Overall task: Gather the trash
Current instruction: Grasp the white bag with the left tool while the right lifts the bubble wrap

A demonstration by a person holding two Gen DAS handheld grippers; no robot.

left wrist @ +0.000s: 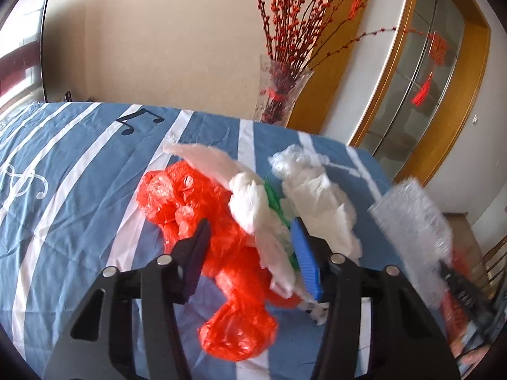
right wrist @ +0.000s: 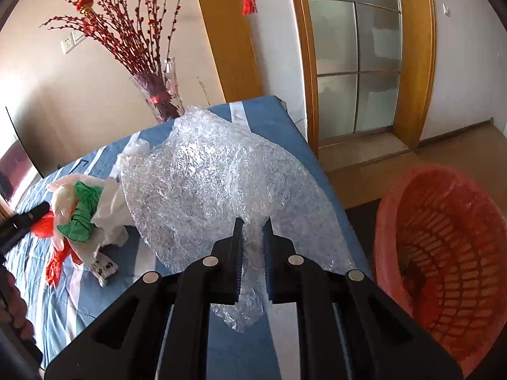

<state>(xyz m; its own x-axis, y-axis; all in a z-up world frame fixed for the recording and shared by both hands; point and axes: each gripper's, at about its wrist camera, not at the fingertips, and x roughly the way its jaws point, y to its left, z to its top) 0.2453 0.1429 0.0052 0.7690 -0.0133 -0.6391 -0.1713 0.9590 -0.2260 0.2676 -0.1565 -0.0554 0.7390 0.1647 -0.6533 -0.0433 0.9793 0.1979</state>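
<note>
On the left, the left hand-held gripper [left wrist: 250, 247] hovers over a heap of crumpled bags on the worktop [left wrist: 63, 174], which is draped in a blue cloth with white stripes. Its jaws stand apart, astride the orange-red plastic bag [left wrist: 202, 209] and the white plastic bag [left wrist: 253, 212]; the pads sit at the edges of the plastic, so I judge nothing firmly gripped there yet. A scrap of green plastic [right wrist: 82, 218] is wedged among the white pieces, and more crumpled white film [left wrist: 320, 199] lies just beside it. Further right, the right hand-held gripper [right wrist: 252, 231] is clenched on a large sheet of bubble wrap [right wrist: 215, 183], which bulges up ahead of the jaws and trails down between them. Farthest right, off the edge of the worktop and lower down, stands the red plastic basket [right wrist: 389, 228]; something dark lies at its bottom, though I cannot tell what. The task looks to be in its early or middle part: the bubble wrap is picked up but not yet in the basket, and the whole heap of bags remains to be collected.
</note>
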